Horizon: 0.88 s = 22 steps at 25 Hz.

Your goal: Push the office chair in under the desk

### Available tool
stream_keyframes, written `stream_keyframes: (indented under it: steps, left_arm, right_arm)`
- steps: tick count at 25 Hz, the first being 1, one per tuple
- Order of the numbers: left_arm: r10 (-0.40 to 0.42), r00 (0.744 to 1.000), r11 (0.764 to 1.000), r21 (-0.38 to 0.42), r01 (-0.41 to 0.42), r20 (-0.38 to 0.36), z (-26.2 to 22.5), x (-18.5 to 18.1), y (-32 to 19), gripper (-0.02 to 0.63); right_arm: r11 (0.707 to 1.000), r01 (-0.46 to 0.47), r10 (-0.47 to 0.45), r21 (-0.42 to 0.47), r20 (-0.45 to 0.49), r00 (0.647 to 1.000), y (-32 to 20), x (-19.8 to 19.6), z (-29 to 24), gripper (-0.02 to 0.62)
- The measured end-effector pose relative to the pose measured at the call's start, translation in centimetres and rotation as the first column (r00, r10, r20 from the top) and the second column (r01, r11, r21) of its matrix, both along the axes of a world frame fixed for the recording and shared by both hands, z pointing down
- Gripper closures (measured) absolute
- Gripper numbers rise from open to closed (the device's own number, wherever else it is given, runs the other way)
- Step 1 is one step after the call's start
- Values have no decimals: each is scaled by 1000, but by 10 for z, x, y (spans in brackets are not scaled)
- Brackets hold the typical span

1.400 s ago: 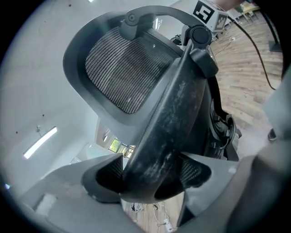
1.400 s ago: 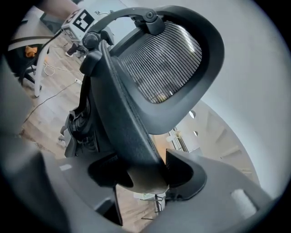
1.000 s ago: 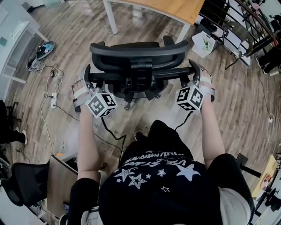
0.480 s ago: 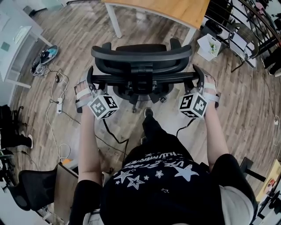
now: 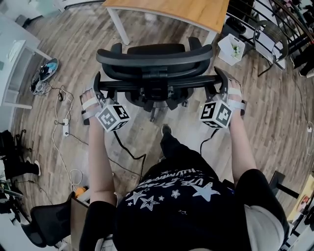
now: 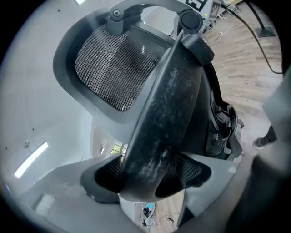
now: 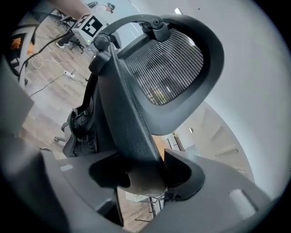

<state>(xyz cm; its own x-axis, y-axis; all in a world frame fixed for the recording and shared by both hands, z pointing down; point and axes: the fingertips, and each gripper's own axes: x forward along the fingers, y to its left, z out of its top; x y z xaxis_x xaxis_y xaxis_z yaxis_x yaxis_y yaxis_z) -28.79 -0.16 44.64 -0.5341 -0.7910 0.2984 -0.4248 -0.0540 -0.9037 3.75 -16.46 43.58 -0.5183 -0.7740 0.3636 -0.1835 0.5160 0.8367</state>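
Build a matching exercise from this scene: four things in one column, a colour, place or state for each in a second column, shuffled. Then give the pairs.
Column one
1. chair
2. desk
3. left gripper
4. power strip

Column two
A. white, lying on the floor at the left of the head view
B. jaws shut on the chair's back frame
C. black, with a mesh back, in front of the desk
D. wooden top, white legs

Pairs: 1-C; 2-D; 3-B; 4-A

The head view looks steeply down. Both gripper views look close along their jaws. All show the office chair [image 5: 154, 54].
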Motion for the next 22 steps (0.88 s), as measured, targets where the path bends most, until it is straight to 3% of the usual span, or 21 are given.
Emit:
stream_keyframes:
  steps: [6,13,22]
  left_arm:
    - [-1,1000,1000,-7,1,13,4,-31,-47,238]
    - [-6,998,998,-69,10,59,7,-56,-90,238]
    - [-28,996,996,-76,35,90,8,-84,-137,238]
  right_arm:
    - [1000,-17,17,4,4,1000,-38,-25,3,348]
    - [1000,-25,25,2,12,1000,-84,-48,2,347]
    - [1000,-2,1,27,19,1000,-122,-69,3,347]
